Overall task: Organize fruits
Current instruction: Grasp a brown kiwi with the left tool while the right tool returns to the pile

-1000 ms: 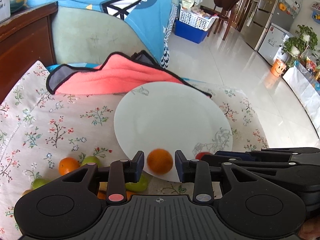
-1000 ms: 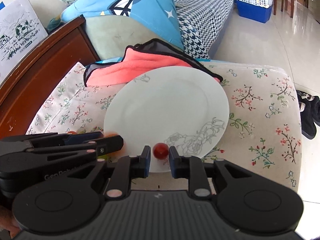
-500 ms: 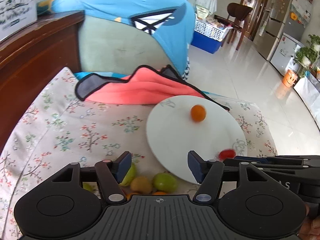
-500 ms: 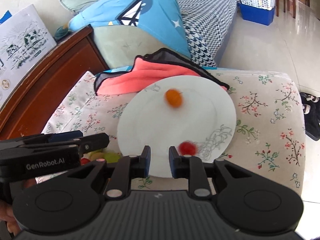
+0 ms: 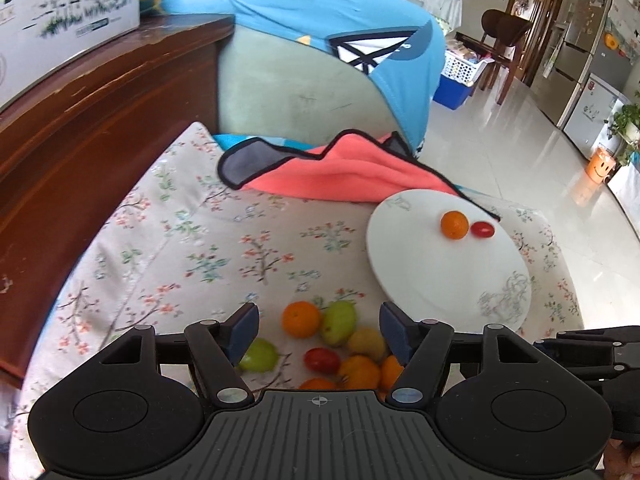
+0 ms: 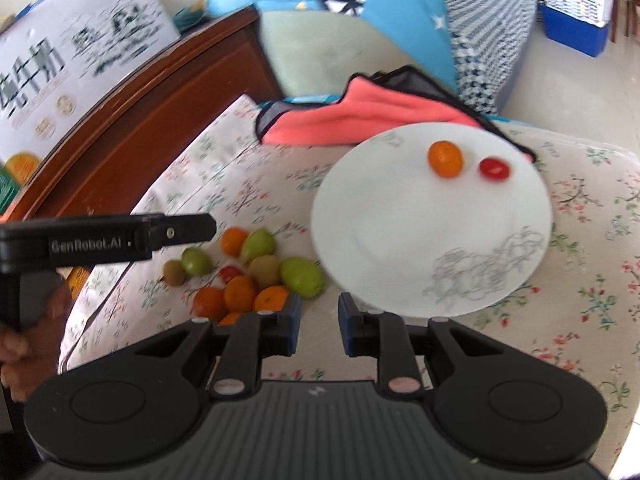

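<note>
While the left tool (image 5: 318, 330) hangs over the loose pile of fruit (image 6: 256, 272) with its jaws opening and nothing between them, the right tool (image 6: 319, 318) sits nearly shut and empty just short of the plate (image 6: 380, 240). An orange (image 6: 445, 159) and a cherry tomato (image 6: 495, 168) already lie on the plate's far side, close together.

The next pick looks like one from the pile — best to choose an outer piece, such as the orange fruit (image 5: 301, 319) at the pile's far edge, come down around its widest part and close gently, since round fruit may roll on soft fabric.

Everything rests on a flowered cushion (image 5: 192, 248), not a hard surface, so the plate may tip if pressed. A pink cloth (image 5: 340, 176) lies behind the plate, a dark wooden rail (image 5: 100, 120) to the left, and tiled floor (image 5: 520, 152) beyond.
</note>
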A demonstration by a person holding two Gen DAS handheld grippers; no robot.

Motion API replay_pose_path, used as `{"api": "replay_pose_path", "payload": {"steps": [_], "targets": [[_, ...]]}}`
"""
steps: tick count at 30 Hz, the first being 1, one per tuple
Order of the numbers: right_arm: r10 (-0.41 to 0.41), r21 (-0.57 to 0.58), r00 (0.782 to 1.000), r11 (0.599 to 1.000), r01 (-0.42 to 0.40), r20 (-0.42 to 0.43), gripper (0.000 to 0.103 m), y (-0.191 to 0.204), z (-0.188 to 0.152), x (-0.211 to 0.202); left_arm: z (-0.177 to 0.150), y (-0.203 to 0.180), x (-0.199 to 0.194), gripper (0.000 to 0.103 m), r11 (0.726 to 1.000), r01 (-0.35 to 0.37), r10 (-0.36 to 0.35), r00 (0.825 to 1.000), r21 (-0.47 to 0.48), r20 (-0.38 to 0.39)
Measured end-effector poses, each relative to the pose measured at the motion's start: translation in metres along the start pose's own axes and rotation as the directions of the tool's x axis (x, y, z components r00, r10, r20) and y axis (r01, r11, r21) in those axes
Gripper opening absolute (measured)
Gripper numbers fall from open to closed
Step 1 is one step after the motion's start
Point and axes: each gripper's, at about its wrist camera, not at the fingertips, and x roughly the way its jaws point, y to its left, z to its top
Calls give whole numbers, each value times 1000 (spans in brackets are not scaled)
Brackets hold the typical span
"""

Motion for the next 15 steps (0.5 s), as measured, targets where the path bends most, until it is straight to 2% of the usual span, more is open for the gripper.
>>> {"api": "replay_pose_path", "payload": {"steps": [10, 15], "targets": [[55, -76, 995, 995, -62, -81, 24, 30, -11, 18, -11, 37, 1, 67, 998, -66, 65, 997, -22, -40], [64, -108, 991, 991, -76, -114, 26, 39, -17, 25, -20, 48, 6, 67, 996, -86, 88, 994, 24, -70]]}}
